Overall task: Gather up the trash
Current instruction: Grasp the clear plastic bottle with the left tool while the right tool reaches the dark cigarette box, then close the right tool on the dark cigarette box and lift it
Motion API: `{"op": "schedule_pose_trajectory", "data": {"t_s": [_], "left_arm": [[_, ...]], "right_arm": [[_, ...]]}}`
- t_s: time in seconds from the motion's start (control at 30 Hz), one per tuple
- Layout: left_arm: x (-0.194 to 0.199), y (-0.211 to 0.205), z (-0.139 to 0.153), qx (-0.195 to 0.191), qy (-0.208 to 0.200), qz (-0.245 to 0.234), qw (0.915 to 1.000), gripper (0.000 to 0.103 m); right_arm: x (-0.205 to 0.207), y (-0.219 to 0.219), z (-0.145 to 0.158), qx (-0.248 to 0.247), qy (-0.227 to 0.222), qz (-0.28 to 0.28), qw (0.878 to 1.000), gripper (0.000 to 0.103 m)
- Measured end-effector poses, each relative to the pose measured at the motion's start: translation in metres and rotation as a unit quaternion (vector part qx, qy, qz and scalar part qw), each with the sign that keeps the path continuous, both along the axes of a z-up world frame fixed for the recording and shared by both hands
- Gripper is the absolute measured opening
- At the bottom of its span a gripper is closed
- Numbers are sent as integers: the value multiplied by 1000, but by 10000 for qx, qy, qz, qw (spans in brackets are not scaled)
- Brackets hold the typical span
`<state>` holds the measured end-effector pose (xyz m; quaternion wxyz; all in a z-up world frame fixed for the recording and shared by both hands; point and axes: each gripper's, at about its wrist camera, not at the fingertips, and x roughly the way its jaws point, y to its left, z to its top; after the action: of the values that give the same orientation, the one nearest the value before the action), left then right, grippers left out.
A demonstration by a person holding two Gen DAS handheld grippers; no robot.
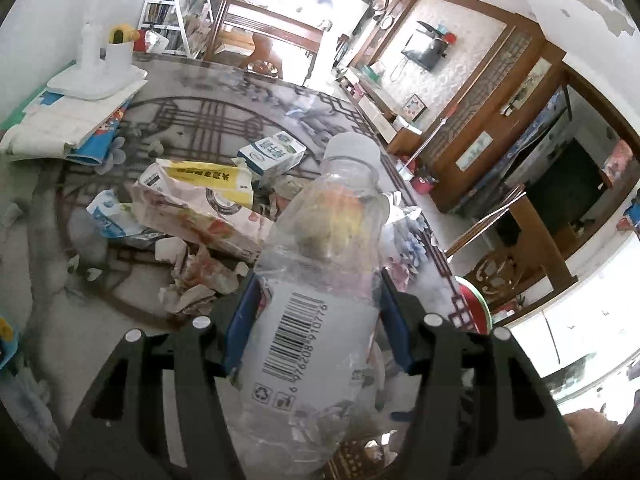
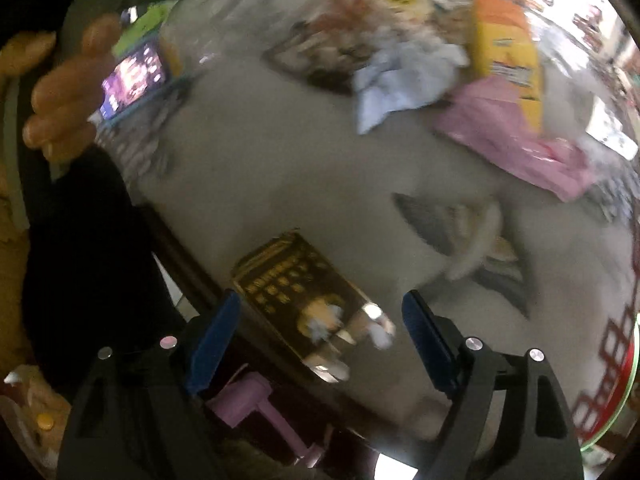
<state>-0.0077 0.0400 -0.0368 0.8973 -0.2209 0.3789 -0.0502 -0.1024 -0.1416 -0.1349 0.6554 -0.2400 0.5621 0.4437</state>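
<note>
My left gripper (image 1: 318,320) is shut on a clear plastic bottle (image 1: 320,280) with a white barcode label and white cap, held above the table. Beyond it lie a torn paper bag with a yellow label (image 1: 200,204), two blue-and-white milk cartons (image 1: 272,152) (image 1: 116,216) and crumpled scraps (image 1: 196,280). My right gripper (image 2: 320,340) is open and empty over the table's near edge, above a dark gold-printed packet (image 2: 296,300). The right wrist view is blurred; further off it shows a crumpled white tissue (image 2: 400,72), an orange packet (image 2: 508,56) and a pink bag (image 2: 508,136).
A stack of papers and books (image 1: 68,124) with a white stand sits at the table's far left. The patterned glass tabletop (image 1: 200,120) ends at a curved edge on the right. A phone (image 2: 136,76) lies near a hand (image 2: 64,92). A pink dustpan handle (image 2: 260,408) is below the table edge.
</note>
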Motion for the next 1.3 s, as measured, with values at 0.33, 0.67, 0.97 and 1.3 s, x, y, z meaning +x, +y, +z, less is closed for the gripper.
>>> {"op": "schedule_pose_trajectory", "data": {"t_s": [0.33, 0.67, 0.97, 1.3], "left_arm": [[-2, -1, -2, 8, 11, -71, 10000, 55], [-1, -5, -3, 159, 83, -51, 9998, 55], [-1, -4, -4, 170, 122, 32, 9998, 55], [-2, -5, -2, 155, 130, 14, 9998, 55]], "right_arm": [[-1, 6, -15, -62, 67, 175, 9998, 67], [34, -21, 4, 432, -21, -697, 9966, 19], [39, -23, 15, 686, 65, -704, 9951, 59], [37, 5, -6, 260, -67, -589, 9979, 69]]}}
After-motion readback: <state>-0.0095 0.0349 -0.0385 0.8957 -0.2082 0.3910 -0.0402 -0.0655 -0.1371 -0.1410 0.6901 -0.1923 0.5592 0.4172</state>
